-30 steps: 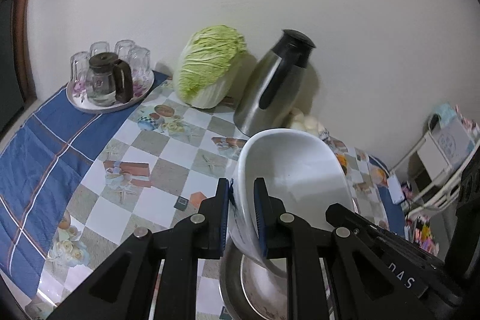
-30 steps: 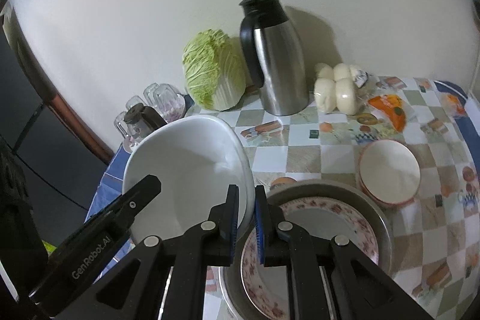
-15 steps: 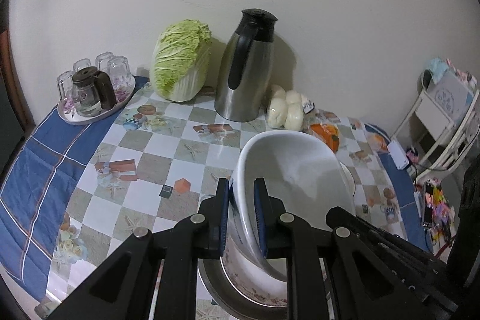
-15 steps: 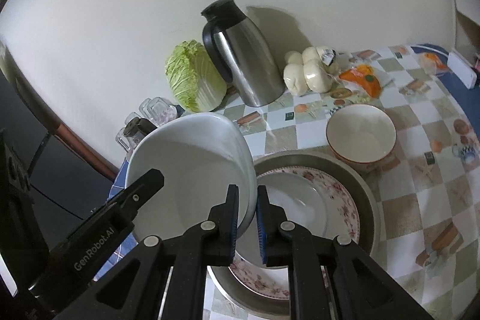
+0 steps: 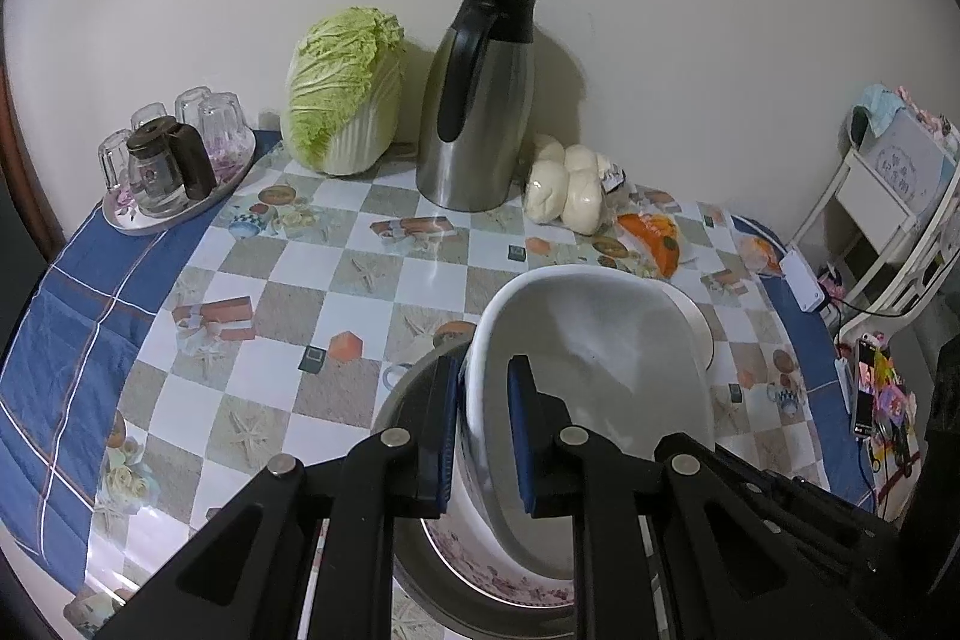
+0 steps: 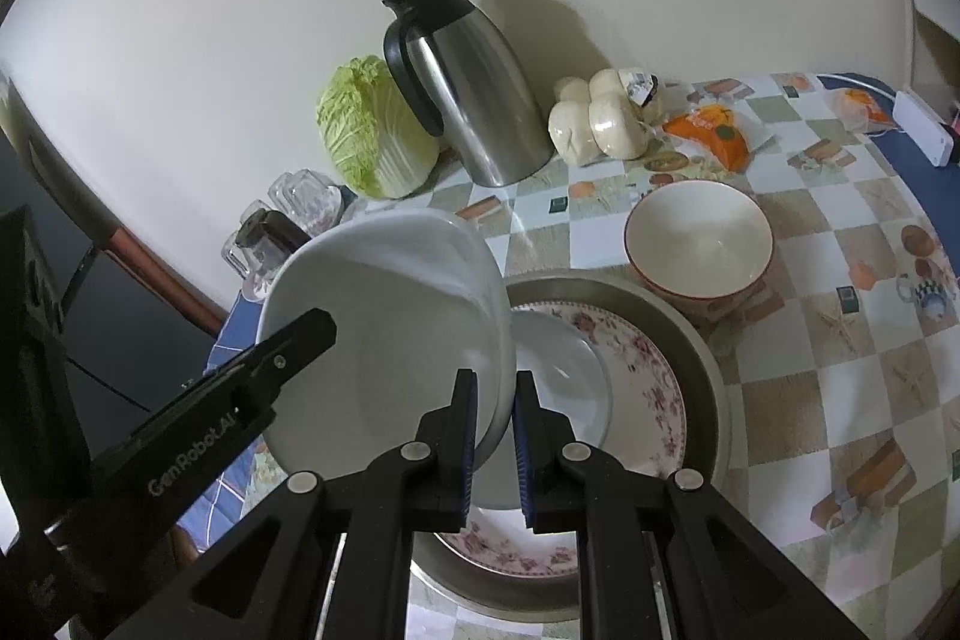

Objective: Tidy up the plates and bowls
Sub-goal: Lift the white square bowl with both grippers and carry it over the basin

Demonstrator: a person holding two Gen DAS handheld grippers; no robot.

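Observation:
Both grippers hold one white oval dish [image 5: 600,388] tilted above a stack. My left gripper [image 5: 483,436] is shut on its left rim. My right gripper [image 6: 495,445] is shut on its right rim; the dish shows there too [image 6: 390,340]. Below it a floral-rimmed plate [image 6: 648,388] lies in a grey metal pan [image 6: 708,370]; the pan also shows in the left wrist view [image 5: 408,388]. A cream bowl with a red rim [image 6: 699,238] stands on the table just beyond the pan.
A steel thermos jug [image 5: 480,100], a napa cabbage [image 5: 342,94], bagged white buns [image 5: 567,184] and orange snack packs [image 5: 654,235] stand along the wall. A tray with glasses and a glass teapot [image 5: 174,160] sits far left. A white rack [image 5: 900,196] stands beyond the table's right edge.
Both grippers have carried the white dish back and down toward the plate in the pan. The cream bowl has come into clearer view beyond the pan.

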